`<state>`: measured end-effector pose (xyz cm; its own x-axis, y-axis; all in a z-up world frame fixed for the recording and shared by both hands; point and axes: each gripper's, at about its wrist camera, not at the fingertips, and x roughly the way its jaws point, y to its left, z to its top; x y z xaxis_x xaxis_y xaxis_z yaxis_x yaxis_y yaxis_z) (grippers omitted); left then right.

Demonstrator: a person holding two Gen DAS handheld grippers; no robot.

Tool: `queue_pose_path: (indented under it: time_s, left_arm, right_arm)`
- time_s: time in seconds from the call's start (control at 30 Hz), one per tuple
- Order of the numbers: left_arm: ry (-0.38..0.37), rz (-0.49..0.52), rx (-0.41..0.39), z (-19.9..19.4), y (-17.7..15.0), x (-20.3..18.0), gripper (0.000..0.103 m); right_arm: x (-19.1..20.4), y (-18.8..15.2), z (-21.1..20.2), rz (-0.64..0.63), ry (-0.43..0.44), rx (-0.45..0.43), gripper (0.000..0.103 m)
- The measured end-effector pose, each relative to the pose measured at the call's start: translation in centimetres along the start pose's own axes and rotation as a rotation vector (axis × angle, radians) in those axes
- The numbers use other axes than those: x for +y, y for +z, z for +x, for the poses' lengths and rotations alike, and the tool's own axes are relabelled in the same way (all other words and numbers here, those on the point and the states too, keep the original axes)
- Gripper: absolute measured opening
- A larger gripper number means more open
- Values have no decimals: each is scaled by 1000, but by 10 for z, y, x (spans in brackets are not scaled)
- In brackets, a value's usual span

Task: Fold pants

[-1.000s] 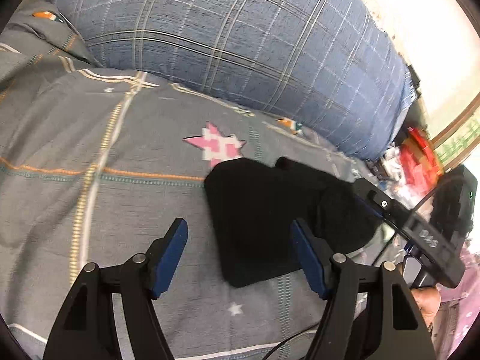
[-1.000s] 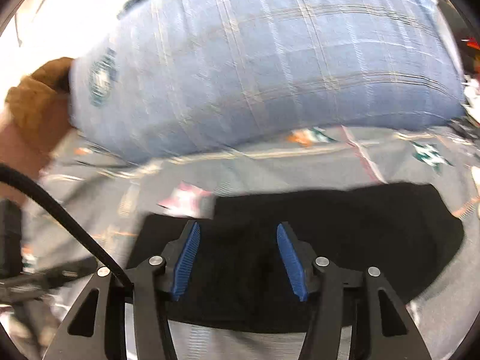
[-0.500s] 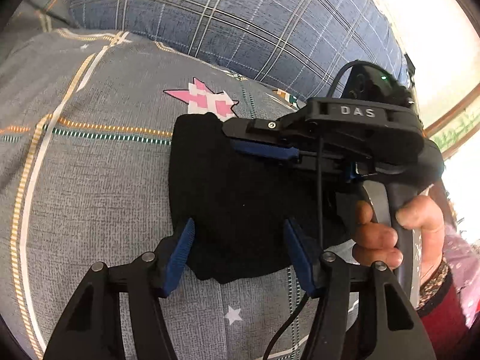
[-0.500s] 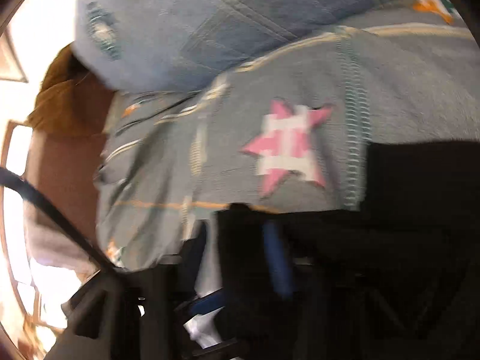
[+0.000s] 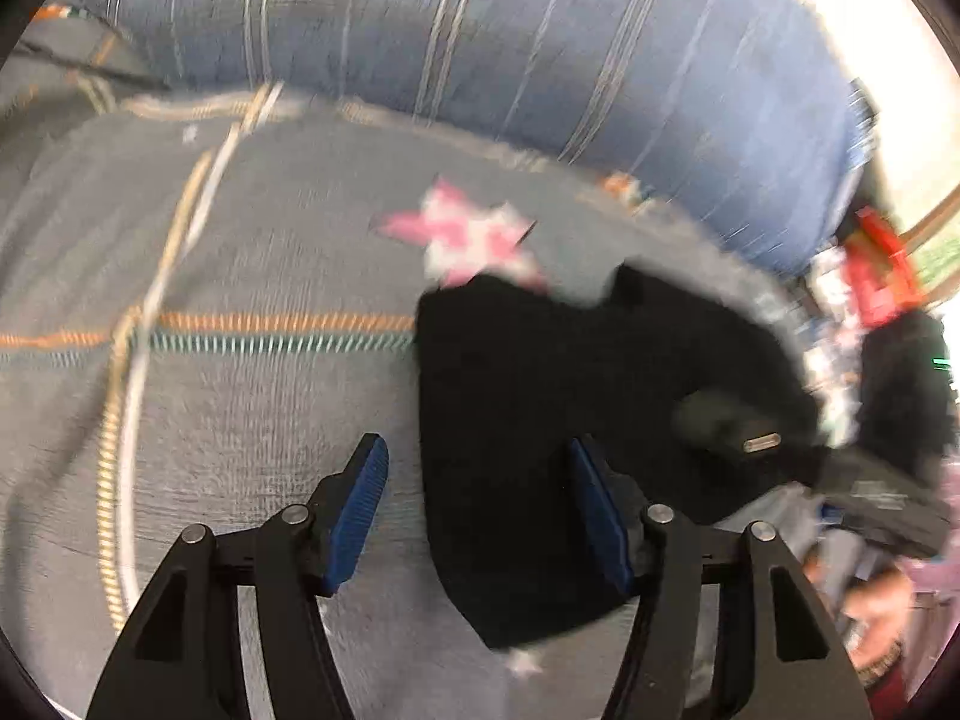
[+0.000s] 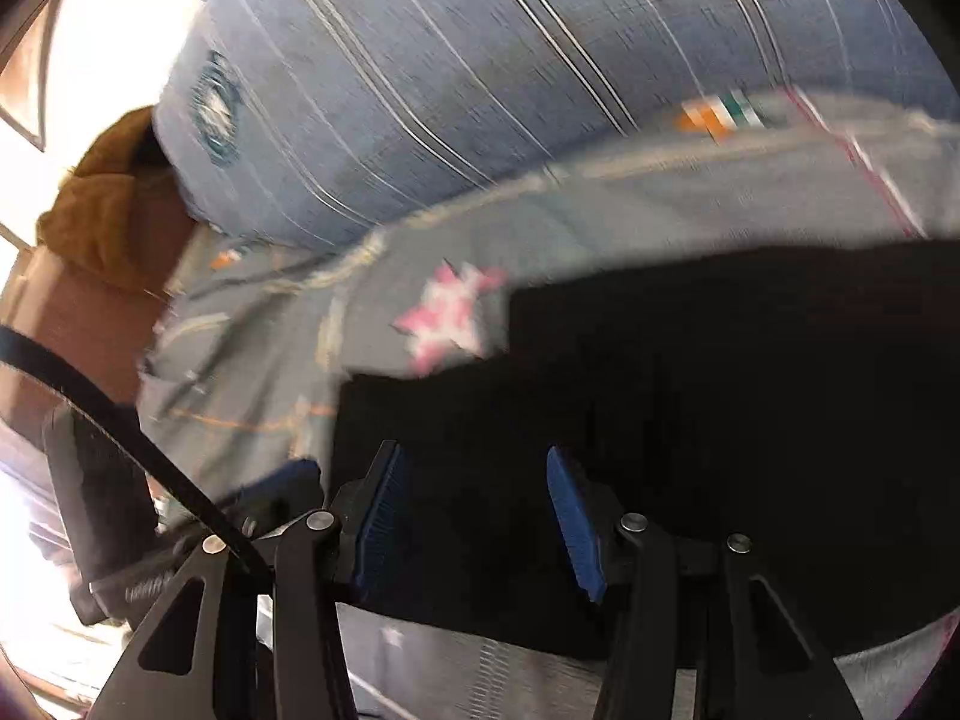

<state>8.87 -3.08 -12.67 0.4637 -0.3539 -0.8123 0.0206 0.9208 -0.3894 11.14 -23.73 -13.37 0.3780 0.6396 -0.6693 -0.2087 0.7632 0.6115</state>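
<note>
The black pants (image 5: 540,420) lie folded in a compact bundle on the grey patterned bedsheet (image 5: 240,420), just below a pink star print (image 5: 468,234). My left gripper (image 5: 480,504) is open and empty, hovering over the bundle's left edge. My right gripper (image 6: 474,510) is open and empty above the pants (image 6: 720,420), near their left end. The right gripper's body shows at the right edge of the left wrist view (image 5: 870,492). Both views are blurred.
A large blue plaid pillow (image 5: 540,48) lies along the far side of the bed, also in the right wrist view (image 6: 480,72). A brown cloth (image 6: 102,204) sits at the left on a wooden headboard. Red clutter (image 5: 882,276) lies beyond the bed's right edge.
The right gripper has swung off the pants toward the right of the left wrist view. The left gripper pulled back slightly. Both stay open, and the bundle has not moved.
</note>
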Motion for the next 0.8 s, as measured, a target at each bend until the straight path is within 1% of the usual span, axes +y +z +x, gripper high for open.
queue_pose_path:
  time_s: [0.03, 0.07, 0.1, 0.17, 0.2, 0.23, 0.27, 0.3, 0.33, 0.4, 0.43, 0.47, 0.5, 0.53, 0.57, 0.6, 0.7, 0.8]
  left_arm:
    - [-5, 8, -48, -2, -3, -1, 71]
    - [17, 23, -55, -1, -4, -3, 73]
    - [38, 37, -55, -1, -5, -7, 74]
    - [49, 36, -21, -3, 0, -9, 74]
    - [37, 37, 1, -7, 3, -10, 73]
    - [32, 45, 3, -16, 4, -11, 73]
    - [38, 57, -9, -23, 7, -15, 73]
    - [51, 71, -27, -30, 10, -17, 73]
    - [54, 83, -41, -39, 14, -21, 73]
    - [28, 111, -52, -52, 22, -33, 73]
    - [21, 141, -52, -55, 25, -44, 73]
    - [19, 173, -53, -56, 28, -54, 73]
    - [15, 223, -53, -54, 32, -73, 73]
    - [10, 254, -50, -52, 34, -86, 73]
    - [4, 283, -43, -48, 38, -98, 73]
    - [-10, 321, -26, -40, 44, -118, 73]
    - [-59, 407, 23, -17, 54, -170, 73]
    - [-94, 485, 62, 15, 63, -216, 73]
  right_arm:
    - [-6, -3, -6, -15, 8, -32, 51]
    - [-6, -5, -7, -34, 7, -45, 51]
    - [-2, -8, -7, -75, -12, -61, 51]
    - [6, -10, -11, -117, -38, -69, 51]
    - [8, -11, -16, -121, -39, -73, 51]
    - [6, -14, -25, -111, -30, -92, 52]
    - [1, -17, -35, -92, -22, -123, 54]
    - [-8, -23, -51, -58, -29, -163, 56]
    - [-15, -28, -60, -37, -31, -185, 57]
    - [-39, -43, -90, 26, -29, -255, 57]
    - [-47, -49, -100, 45, -37, -285, 57]
    - [-59, -58, -115, 70, -62, -327, 57]
    - [-70, -67, -128, 95, -94, -368, 58]
    - [-78, -72, -137, 112, -114, -394, 58]
    - [-89, -78, -147, 139, -134, -424, 63]
    - [-104, -84, -157, 183, -157, -460, 63]
    - [-133, -89, -169, 276, -167, -494, 63]
    - [-149, -88, -172, 331, -156, -509, 63]
